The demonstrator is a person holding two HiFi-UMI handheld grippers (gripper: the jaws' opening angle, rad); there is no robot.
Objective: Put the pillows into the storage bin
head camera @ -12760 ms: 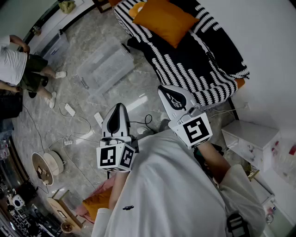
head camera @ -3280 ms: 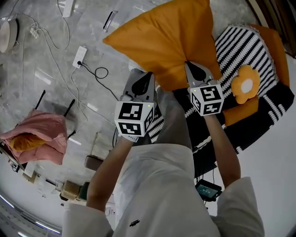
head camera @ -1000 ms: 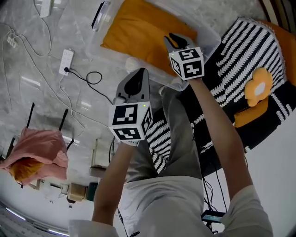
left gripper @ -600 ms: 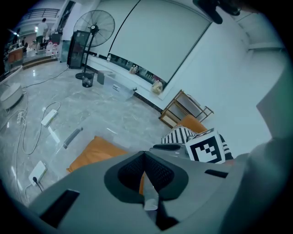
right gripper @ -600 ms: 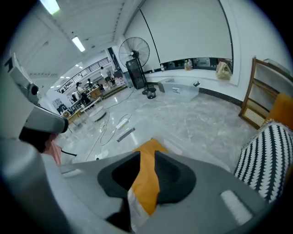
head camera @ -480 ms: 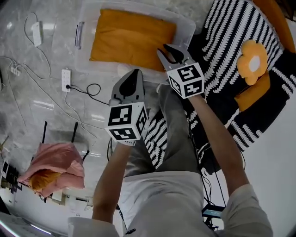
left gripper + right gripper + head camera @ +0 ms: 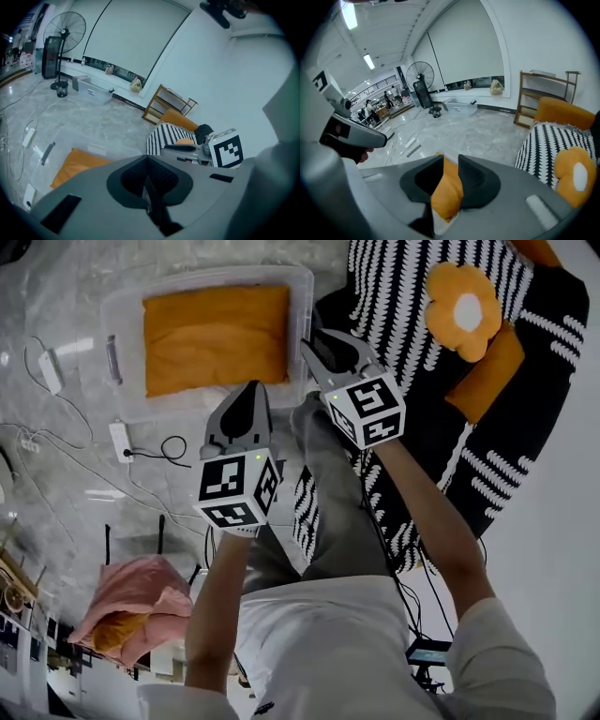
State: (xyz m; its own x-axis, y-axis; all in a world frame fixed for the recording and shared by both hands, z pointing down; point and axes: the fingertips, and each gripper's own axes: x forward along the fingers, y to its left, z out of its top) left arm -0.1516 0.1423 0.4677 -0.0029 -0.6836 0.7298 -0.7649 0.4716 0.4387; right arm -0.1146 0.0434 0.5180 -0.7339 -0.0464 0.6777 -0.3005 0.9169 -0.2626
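Observation:
An orange pillow [image 7: 214, 337] lies flat inside the clear storage bin [image 7: 122, 306] on the floor; in the left gripper view the same pillow [image 7: 75, 164] shows low at the left. My right gripper [image 7: 311, 343] hovers at the bin's right edge, lifted off the pillow. Its jaws have just been opening and stand a little apart with nothing gripped; the pillow [image 7: 447, 192] only shows through the gap. My left gripper [image 7: 247, 390] hangs near the bin's front edge, shut and empty. An orange flower pillow [image 7: 466, 306] and a plain orange pillow [image 7: 489, 371] rest on the striped sofa.
The black-and-white striped sofa cover [image 7: 403, 296] fills the right side. A power strip [image 7: 120, 439] with cables and a pink cloth heap [image 7: 141, 596] lie on the floor at the left. A fan [image 7: 63, 28] and a wooden shelf [image 7: 169, 99] stand far off.
Both grippers have pulled back from the bin and risen. The right gripper, which was over the pillow, now sits at the bin's right edge. The pillow stays in the bin.

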